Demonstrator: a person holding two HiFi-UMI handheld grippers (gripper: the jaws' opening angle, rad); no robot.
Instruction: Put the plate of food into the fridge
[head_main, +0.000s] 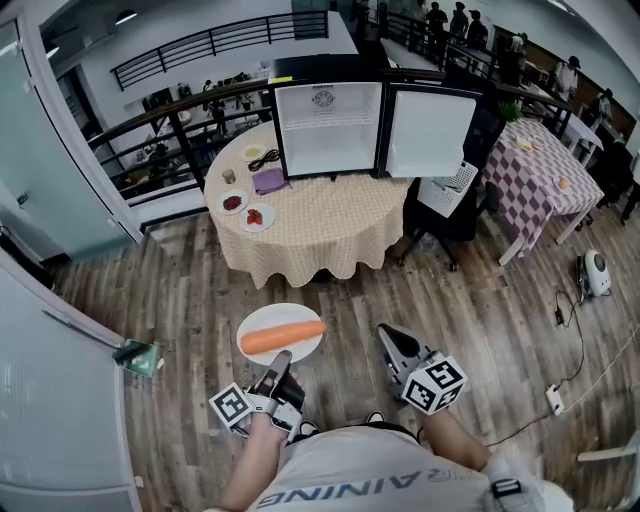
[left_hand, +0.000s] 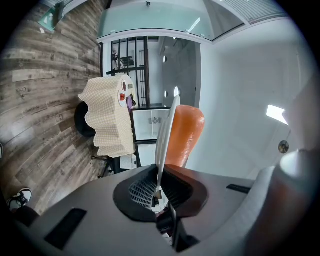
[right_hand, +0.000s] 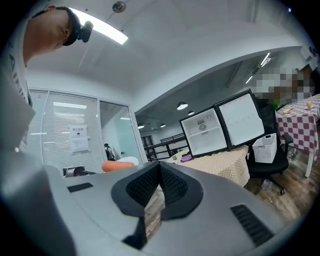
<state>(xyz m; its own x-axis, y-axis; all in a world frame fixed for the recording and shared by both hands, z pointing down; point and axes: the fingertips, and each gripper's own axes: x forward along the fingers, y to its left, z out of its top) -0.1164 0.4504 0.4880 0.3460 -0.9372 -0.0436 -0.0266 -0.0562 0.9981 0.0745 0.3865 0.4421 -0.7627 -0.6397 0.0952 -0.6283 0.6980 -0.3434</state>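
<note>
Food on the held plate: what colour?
Orange food on a white plate; head view shows it best.

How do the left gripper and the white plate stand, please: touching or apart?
Touching. The left gripper view shows the left gripper with its jaws closed on the rim of the white plate, seen edge-on between them, with the carrot lying on it.

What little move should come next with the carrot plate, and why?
Probably carry it forward, kept level, toward the open fridge on the table. The left gripper is clamped on the plate at its rim, the carrot lies on top, and wooden floor separates the plate from the table.
</note>
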